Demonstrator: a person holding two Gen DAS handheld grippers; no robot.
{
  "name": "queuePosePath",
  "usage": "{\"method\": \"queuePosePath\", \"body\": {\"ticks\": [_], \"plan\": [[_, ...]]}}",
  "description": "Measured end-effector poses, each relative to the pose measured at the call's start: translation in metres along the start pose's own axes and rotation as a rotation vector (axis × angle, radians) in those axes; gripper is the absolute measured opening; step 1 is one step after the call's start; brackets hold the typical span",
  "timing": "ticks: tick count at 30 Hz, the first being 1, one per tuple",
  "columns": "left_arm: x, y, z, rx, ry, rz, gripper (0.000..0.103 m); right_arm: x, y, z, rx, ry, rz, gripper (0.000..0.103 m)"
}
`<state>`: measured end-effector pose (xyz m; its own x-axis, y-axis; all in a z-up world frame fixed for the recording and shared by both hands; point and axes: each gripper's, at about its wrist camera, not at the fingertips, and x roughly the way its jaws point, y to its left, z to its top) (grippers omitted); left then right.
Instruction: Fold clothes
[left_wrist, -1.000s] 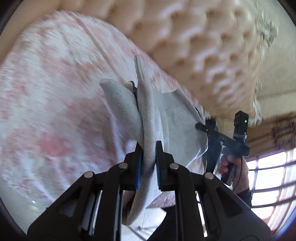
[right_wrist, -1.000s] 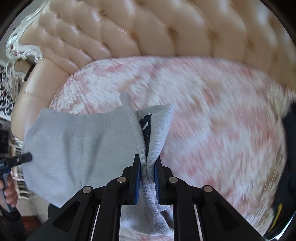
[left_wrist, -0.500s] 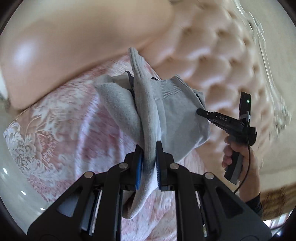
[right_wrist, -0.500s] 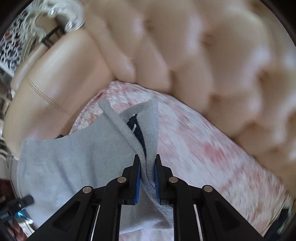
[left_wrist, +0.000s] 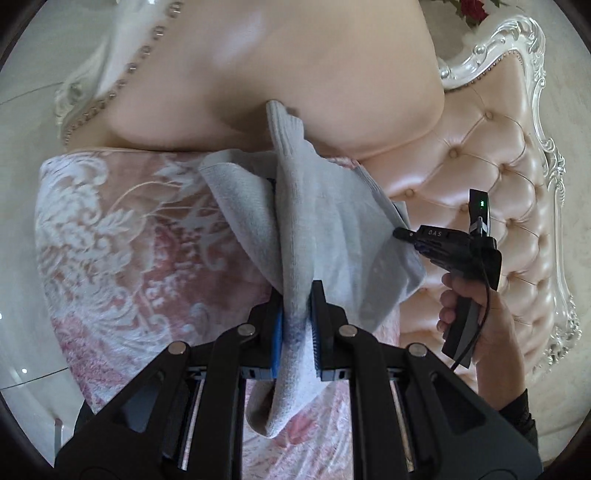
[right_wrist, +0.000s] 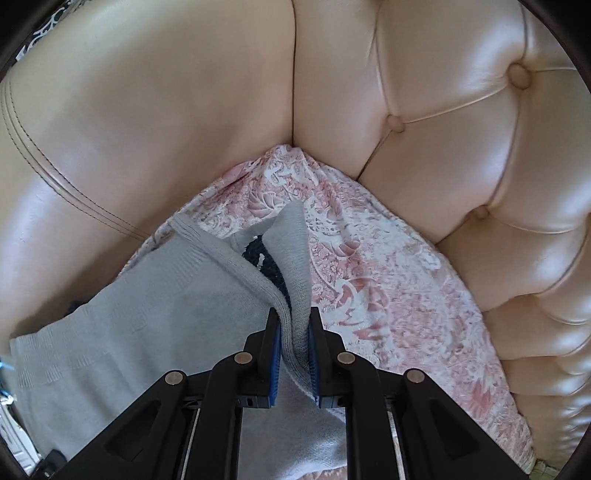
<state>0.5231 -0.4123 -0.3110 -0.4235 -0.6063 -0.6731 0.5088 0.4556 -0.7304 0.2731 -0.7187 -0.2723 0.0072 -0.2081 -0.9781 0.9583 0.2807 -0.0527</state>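
A grey knit garment (left_wrist: 332, 229) hangs stretched between both grippers above the sofa seat. My left gripper (left_wrist: 298, 299) is shut on a bunched edge of it, with a loose end drooping below the fingers. In the left wrist view the other gripper (left_wrist: 400, 232) pinches the far corner, held by a hand (left_wrist: 476, 317). In the right wrist view my right gripper (right_wrist: 294, 325) is shut on the grey garment (right_wrist: 147, 317), whose dark blue inner collar (right_wrist: 269, 266) shows between two folds. The cloth spreads leftward from there.
A pink and white floral cover (left_wrist: 122, 236) lies over the seat cushion (right_wrist: 369, 266). Smooth cream leather armrest (left_wrist: 295, 66) rises behind it, and a tufted backrest (right_wrist: 461, 129) with buttons sits to the right. A carved white frame (left_wrist: 539, 122) edges the sofa.
Both grippers have carried the garment toward the sofa corner and lower. The armrest and backrest now fill the views. The grip on the cloth is unchanged.
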Motion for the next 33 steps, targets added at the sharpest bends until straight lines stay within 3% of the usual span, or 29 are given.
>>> {"method": "queuePosePath", "body": {"ticks": [9,14,17,24,27,30,31,33], "plan": [[-0.005,0.004,-0.017,0.023,-0.040,0.022,0.014,0.019,0.003,-0.002,-0.007,-0.020,-0.029,0.013],[-0.021,-0.008,-0.027,0.032,-0.053,-0.025,0.014,-0.004,0.003,0.000,-0.004,-0.085,-0.027,0.013],[-0.007,-0.002,-0.035,0.023,-0.036,-0.001,0.014,-0.013,0.007,0.004,-0.031,-0.095,-0.086,0.013],[0.012,0.027,-0.038,0.012,-0.036,0.049,0.015,0.022,-0.003,-0.002,-0.059,-0.061,-0.154,0.013],[0.016,0.029,-0.038,0.015,-0.046,0.053,0.019,0.029,-0.005,-0.007,-0.066,-0.086,-0.161,0.014],[0.013,0.034,-0.041,0.010,-0.053,0.056,0.024,0.035,-0.006,-0.012,-0.077,-0.114,-0.169,0.017],[0.012,0.034,-0.042,0.013,-0.052,0.067,0.032,0.034,-0.007,-0.013,-0.075,-0.125,-0.172,0.021],[0.005,0.036,-0.041,0.010,-0.059,0.070,0.037,0.028,-0.014,-0.016,-0.057,-0.158,-0.180,0.037]]}}
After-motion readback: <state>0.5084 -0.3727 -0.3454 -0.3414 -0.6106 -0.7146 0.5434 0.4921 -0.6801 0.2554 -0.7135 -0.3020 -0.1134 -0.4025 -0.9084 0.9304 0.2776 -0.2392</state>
